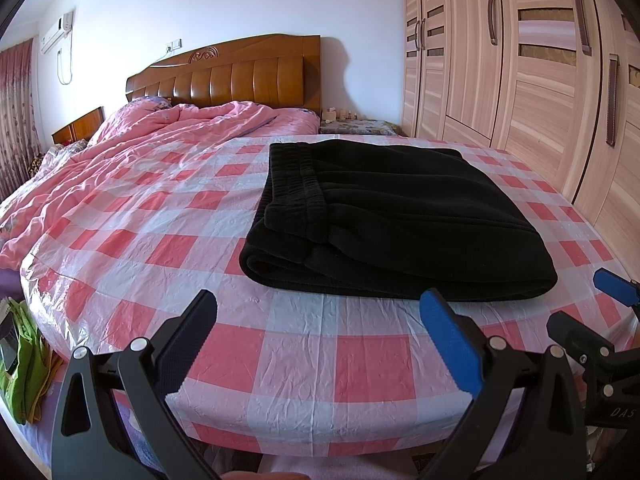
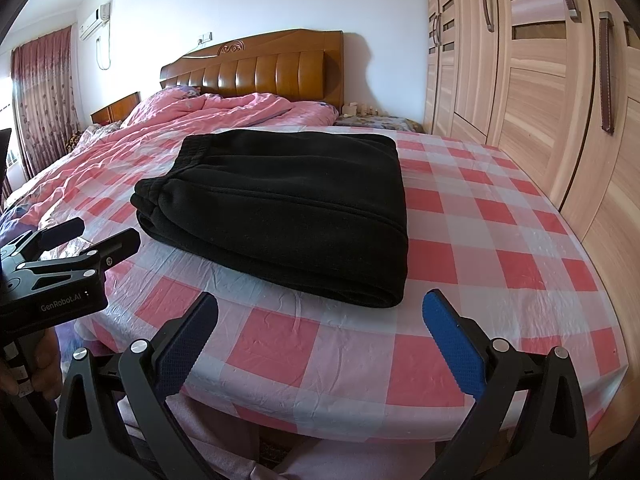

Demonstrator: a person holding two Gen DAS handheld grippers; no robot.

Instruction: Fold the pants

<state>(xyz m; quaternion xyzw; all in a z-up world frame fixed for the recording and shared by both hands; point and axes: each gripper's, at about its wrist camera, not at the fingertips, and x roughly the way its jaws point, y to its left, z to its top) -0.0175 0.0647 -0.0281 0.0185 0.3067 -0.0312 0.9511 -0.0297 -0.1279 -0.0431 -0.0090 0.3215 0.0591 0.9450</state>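
Black pants (image 1: 396, 220) lie folded into a thick rectangle on the red-and-white checked sheet (image 1: 320, 360), waistband up on the left side. They also show in the right wrist view (image 2: 288, 216). My left gripper (image 1: 316, 308) is open and empty, just short of the pants' near edge. My right gripper (image 2: 320, 312) is open and empty, near the pants' near right corner. The right gripper also shows at the right edge of the left wrist view (image 1: 580, 300). The left gripper also shows at the left of the right wrist view (image 2: 96, 232).
A crumpled pink quilt (image 1: 140, 152) covers the far left of the bed, below a wooden headboard (image 1: 240, 76). A wooden wardrobe (image 1: 520, 60) runs along the right side. Green cloth (image 1: 20, 360) lies on the floor at the left. The bed's front edge (image 1: 320, 446) is just below the grippers.
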